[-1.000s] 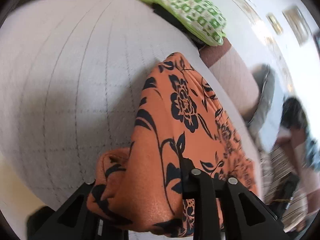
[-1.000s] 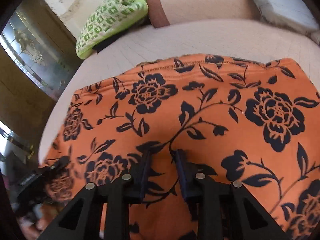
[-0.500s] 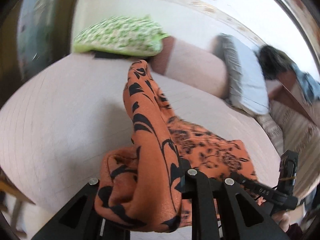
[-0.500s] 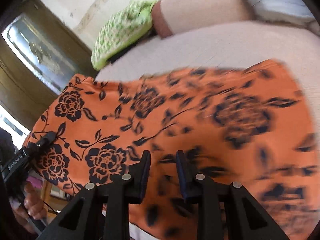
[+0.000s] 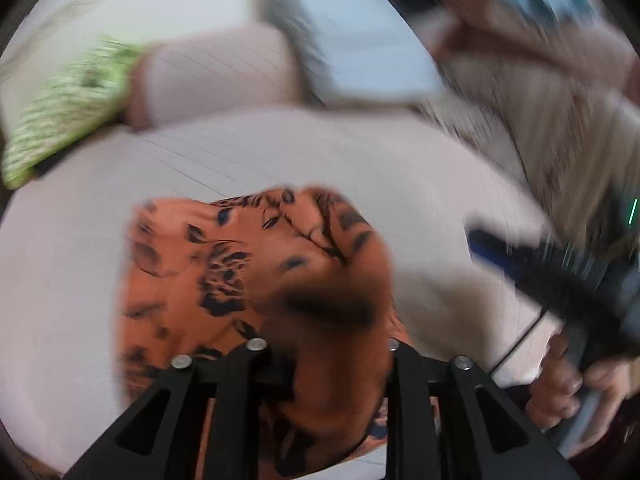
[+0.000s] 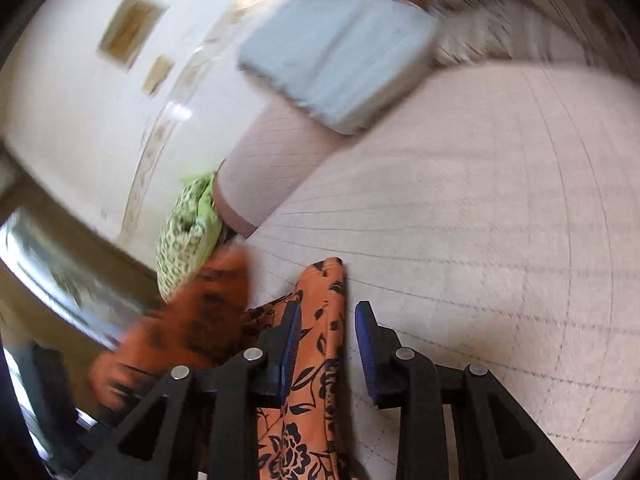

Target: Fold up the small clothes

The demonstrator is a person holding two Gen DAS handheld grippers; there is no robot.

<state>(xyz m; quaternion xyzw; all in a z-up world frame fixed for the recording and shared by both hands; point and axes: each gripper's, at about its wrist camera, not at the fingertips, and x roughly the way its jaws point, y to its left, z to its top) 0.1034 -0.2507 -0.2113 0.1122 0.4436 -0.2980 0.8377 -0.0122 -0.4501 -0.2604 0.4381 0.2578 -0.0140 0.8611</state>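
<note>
The orange garment with black flowers [image 5: 240, 264] lies bunched on the pale quilted bed. In the blurred left wrist view my left gripper [image 5: 324, 356] stands open, with a loose hump of the cloth between its fingers. In the right wrist view my right gripper [image 6: 326, 332] is open; a folded edge of the garment [image 6: 320, 344] runs up between its blue-padded fingers [image 6: 366, 344], and more cloth is bunched to the left. The right gripper and the hand holding it also show in the left wrist view [image 5: 568, 280].
A green patterned pillow [image 6: 188, 228], a pinkish bolster [image 6: 272, 172] and a grey-white pillow [image 6: 340, 60] lie at the head of the bed [image 6: 500, 200]. Striped fabric [image 5: 552, 120] lies on the right. A wall with pictures [image 6: 132, 28] stands behind.
Both grippers have opened and let go of the garment, which was held up and now lies folded over on the bed. Both cameras have swung sharply.
</note>
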